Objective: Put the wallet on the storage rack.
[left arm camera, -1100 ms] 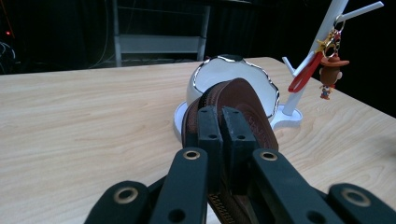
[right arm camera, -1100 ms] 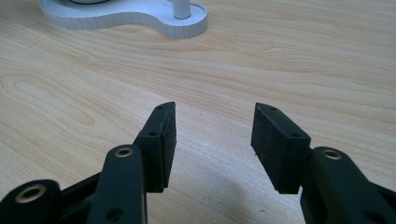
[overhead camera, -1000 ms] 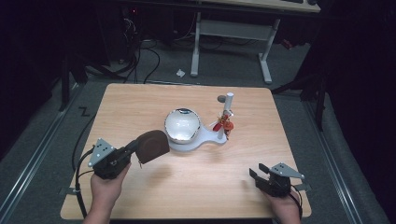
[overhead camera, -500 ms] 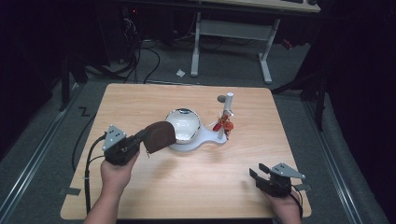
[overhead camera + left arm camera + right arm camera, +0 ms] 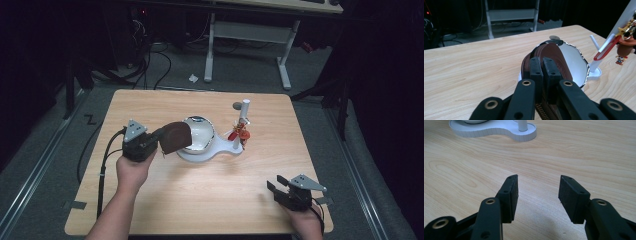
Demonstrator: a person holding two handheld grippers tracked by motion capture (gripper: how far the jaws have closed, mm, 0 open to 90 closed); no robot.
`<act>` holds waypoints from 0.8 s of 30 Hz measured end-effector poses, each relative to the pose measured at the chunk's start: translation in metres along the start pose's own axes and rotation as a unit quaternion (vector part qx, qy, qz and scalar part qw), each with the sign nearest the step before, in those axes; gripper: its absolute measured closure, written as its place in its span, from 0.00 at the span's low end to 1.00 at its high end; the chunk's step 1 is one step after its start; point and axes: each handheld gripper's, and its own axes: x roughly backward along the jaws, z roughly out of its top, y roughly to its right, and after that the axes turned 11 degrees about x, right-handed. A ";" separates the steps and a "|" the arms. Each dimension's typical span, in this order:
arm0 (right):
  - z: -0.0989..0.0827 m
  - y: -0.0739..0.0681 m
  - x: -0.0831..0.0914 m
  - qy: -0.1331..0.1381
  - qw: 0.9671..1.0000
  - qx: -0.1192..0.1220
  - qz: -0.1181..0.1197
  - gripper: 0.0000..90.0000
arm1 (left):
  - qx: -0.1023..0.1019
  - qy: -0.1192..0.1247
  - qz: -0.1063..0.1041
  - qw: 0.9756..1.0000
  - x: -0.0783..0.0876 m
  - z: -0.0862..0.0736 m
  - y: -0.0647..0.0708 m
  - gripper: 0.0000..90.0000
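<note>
My left gripper (image 5: 160, 142) is shut on a brown zippered pouch (image 5: 176, 137) and holds it off the table, with the pouch's far end over the left rim of a shiny white bowl (image 5: 201, 131). In the left gripper view the jaws (image 5: 543, 63) pinch the pouch (image 5: 555, 53) in front of the bowl (image 5: 575, 63). The bowl sits on a white stand (image 5: 220, 151) with an upright post (image 5: 244, 111). A red keychain figure (image 5: 238, 134) hangs on that post. Near the table's front right corner my right gripper (image 5: 274, 189) rests open, nothing between its pads (image 5: 511, 195).
The wooden table (image 5: 150, 105) has bare room at the back and in the front middle. A small grey disc (image 5: 237, 106) lies behind the post. Beyond the table, cables and a white desk frame (image 5: 247, 35) stand on the dark floor.
My left gripper has carried the brown pouch rightward and a little up, from the front left of the table to the bowl's left rim. The right gripper has stayed put.
</note>
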 end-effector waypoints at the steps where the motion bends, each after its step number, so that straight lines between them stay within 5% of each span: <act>1: 0.000 0.000 0.000 -0.001 1.000 -0.001 0.000 0.56 | -0.002 -0.005 0.002 1.000 -0.002 0.001 0.001 0.97; 8: -0.001 0.001 0.000 0.000 1.000 -0.002 0.003 0.56 | -0.015 -0.029 0.020 0.999 -0.016 0.008 0.008 0.97; 24: -0.001 0.001 0.000 0.000 1.000 0.000 0.007 0.56 | -0.012 -0.039 0.045 0.998 -0.043 0.020 0.020 0.97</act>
